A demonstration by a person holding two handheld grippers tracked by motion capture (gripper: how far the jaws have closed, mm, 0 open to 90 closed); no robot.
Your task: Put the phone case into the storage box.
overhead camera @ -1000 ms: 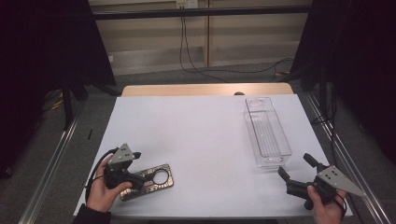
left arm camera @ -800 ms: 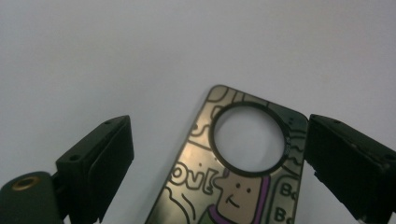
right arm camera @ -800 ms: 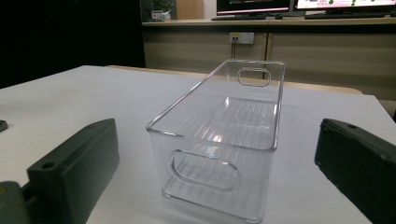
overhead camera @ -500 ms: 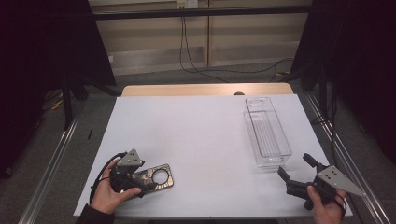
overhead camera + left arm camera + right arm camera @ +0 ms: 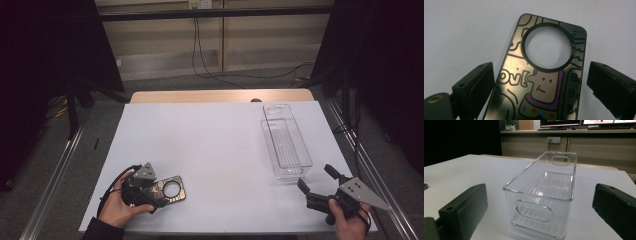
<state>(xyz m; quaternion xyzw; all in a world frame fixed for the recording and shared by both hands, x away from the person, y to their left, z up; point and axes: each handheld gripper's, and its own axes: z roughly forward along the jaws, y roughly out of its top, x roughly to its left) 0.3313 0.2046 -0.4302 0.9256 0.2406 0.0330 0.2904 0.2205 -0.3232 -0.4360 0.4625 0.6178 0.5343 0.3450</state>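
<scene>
A dark phone case [image 5: 172, 189] with a cartoon print and a large round camera hole lies flat near the front left of the white table [image 5: 210, 145]. My left gripper [image 5: 156, 191] is held low over its near end. In the left gripper view the case [image 5: 541, 85] lies between the two jaws of that gripper [image 5: 542, 72], which stand apart on either side of it, so it is open. My right gripper [image 5: 316, 177] is open at the front right, just short of a clear plastic bin [image 5: 286, 142]. The right gripper view shows its jaws [image 5: 541, 191] wide apart with the empty bin [image 5: 544, 195] straight ahead.
The bin runs lengthwise away from me along the table's right side, with handle cut-outs at both ends. A wooden strip [image 5: 220, 96] borders the far edge. Metal rails [image 5: 55, 175] flank the table, and cables [image 5: 210, 60] trail on the floor behind.
My left gripper has slid rightward onto the phone case, so the case now lies between its jaws. The right gripper and the bin have stayed put.
</scene>
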